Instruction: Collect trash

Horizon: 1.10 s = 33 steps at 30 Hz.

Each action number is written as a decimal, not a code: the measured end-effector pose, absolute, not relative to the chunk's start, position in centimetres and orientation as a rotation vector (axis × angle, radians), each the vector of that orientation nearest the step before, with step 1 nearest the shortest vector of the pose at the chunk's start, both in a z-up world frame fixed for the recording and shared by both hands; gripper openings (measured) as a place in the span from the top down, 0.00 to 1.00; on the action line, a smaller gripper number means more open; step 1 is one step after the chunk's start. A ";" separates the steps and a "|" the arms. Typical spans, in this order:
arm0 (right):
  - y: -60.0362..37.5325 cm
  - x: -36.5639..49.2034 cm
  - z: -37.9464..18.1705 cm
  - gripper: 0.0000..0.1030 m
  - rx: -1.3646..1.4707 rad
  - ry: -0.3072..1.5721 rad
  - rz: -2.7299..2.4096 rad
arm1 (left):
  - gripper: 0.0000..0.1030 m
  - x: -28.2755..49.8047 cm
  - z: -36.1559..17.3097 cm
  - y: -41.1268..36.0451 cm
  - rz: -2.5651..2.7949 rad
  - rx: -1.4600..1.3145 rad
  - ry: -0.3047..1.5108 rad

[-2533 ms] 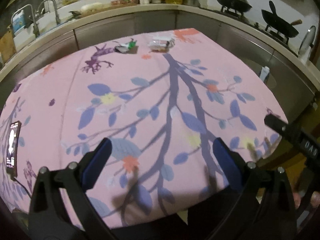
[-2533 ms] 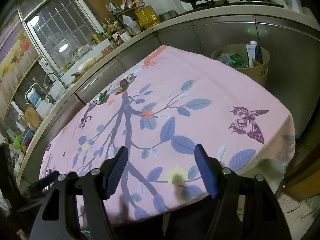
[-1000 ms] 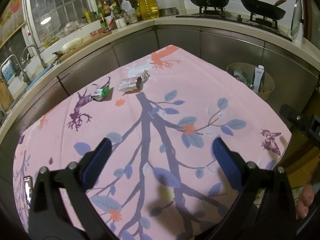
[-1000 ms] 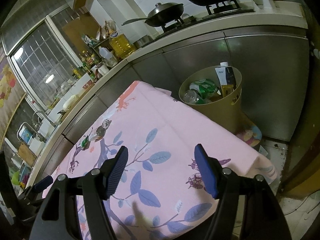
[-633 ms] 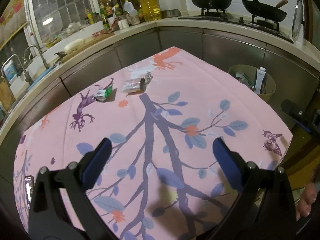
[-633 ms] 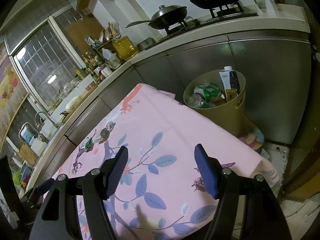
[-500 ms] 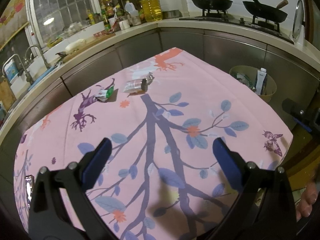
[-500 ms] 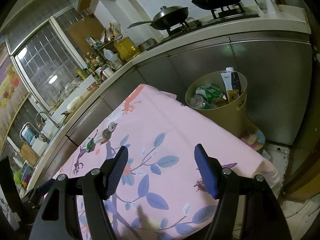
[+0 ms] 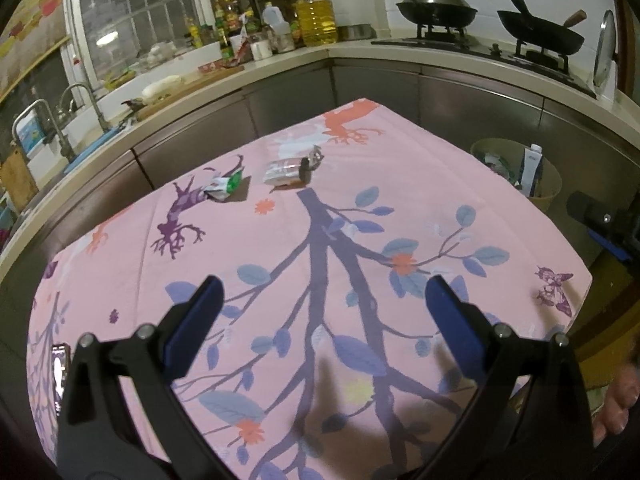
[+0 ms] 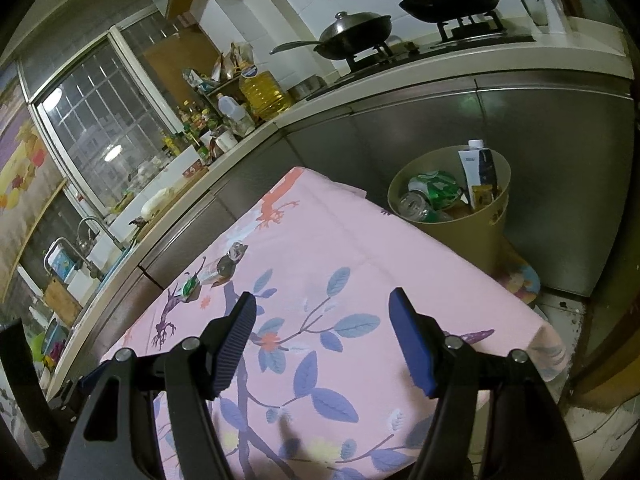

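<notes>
Above the pink tablecloth (image 9: 440,184), left tool (image 9: 320,316) and right tool (image 10: 322,338), both wide apart, empty.

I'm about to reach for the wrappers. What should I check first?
1. Left gripper open and holding nothing: ok.
2. Right gripper open and holding nothing: ok.
3. Green-and-white wrapper in view on the pink tablecloth: ok.
4. Clear packet beside it, apart from it: ok.
5. Trash bin has room left: cannot tell; cans and a carton reach near the rim.
6. Grippers within reach of the trash: not ok; it lies at the far edge.
</notes>
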State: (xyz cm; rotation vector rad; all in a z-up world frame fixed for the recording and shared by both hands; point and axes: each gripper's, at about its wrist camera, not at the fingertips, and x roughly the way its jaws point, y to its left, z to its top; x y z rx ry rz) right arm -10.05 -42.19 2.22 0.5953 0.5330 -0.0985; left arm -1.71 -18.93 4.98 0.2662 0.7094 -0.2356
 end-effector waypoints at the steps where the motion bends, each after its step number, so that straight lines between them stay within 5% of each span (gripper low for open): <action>1: -42.1 -10.0 2.2 0.36 0.594 0.535 -0.096 | 0.06 -1.6 4.9 -18.7 -0.232 0.261 0.712; 33: -31.6 4.6 1.3 0.36 0.476 0.716 0.143 | 0.06 10.5 2.2 -0.8 -0.039 -0.060 0.851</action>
